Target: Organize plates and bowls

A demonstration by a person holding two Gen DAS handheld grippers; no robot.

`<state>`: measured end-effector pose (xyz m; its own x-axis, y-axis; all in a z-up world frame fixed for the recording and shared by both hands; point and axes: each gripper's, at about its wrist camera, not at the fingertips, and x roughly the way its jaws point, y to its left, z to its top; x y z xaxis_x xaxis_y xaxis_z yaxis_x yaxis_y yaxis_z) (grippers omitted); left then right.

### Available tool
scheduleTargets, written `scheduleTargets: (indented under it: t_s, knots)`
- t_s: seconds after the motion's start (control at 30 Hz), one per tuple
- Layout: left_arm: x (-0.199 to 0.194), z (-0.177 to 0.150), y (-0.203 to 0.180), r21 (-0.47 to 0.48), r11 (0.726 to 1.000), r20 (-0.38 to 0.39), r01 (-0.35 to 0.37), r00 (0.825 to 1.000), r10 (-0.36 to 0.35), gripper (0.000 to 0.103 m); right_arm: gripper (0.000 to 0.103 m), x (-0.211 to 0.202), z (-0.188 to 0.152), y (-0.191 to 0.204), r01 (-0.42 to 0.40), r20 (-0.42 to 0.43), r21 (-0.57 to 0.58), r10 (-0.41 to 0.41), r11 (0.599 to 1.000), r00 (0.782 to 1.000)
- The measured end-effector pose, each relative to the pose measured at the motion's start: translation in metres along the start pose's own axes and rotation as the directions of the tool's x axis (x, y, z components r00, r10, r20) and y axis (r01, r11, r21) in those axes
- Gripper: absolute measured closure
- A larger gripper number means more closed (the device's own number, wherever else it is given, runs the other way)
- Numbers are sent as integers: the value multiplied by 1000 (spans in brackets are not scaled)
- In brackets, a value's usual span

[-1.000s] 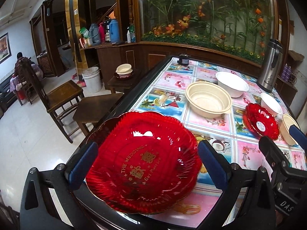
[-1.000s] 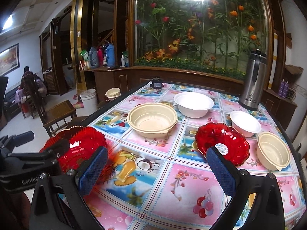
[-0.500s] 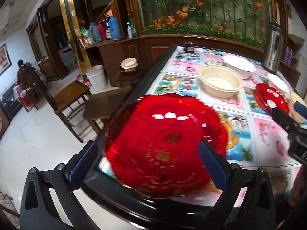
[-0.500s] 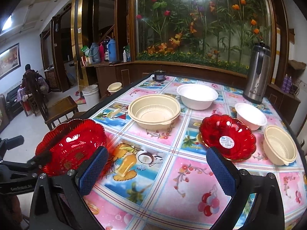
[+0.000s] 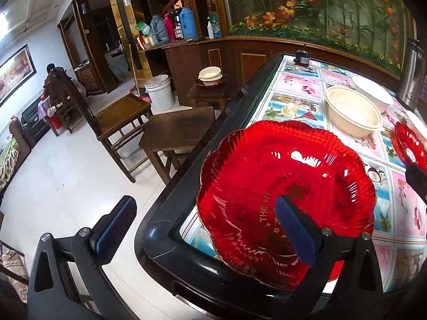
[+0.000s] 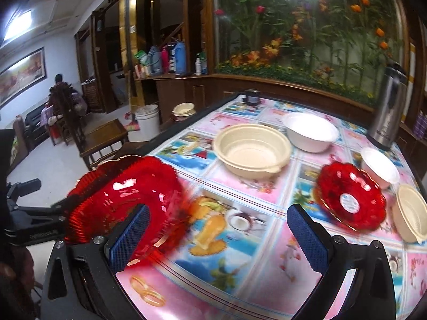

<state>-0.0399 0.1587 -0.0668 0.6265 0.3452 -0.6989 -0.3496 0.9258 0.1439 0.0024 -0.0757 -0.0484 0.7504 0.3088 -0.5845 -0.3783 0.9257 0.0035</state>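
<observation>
Left tongs point(image 5: 205, 226) spread wide, right pad over the big red plate point(image 5: 288, 186), which sits at the counter point(image 5: 301, 106) corner nearest the camera, at 6 o'clock; right tongs point(image 6: 221, 234) also spread, holding nothing. Plate is glossy, translucent, scalloped w/ gold rim, gold lettering "THE W…" partly hidden. Counter has a fruit-print cloth; wooden chairs point(image 5: 117, 117) on white floor at 9 o'clock.

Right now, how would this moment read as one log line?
left gripper: open, astride large red plate rim | right gripper: open, empty | plate position: table corner
</observation>
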Motion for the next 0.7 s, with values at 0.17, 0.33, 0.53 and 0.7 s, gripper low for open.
scheduleTargets:
  t_s: [0.17, 0.33, 0.53, 0.7]
  knots:
    - [1, 0, 0, -2, 1000, -6, 8, 1000, -8, 0, 1, 6, 2, 22, -29, -5, -43, 29, 999, 1000]
    - [1, 1, 0, 0, 1000, -3, 17, 1000, -17, 0, 1, 11, 0, 28, -41, -24, -45, 40, 998, 999]
    - [7, 0, 3, -12, 1000, -17, 27, 999, -27, 0, 1, 16, 0, 31, -44, -40, -37, 43, 998, 998]
    - [12, -1, 6, -19, 999, -33, 31, 999, -31, 0, 1, 23, 0, 37, -45, -55, -45, 43, 998, 998]
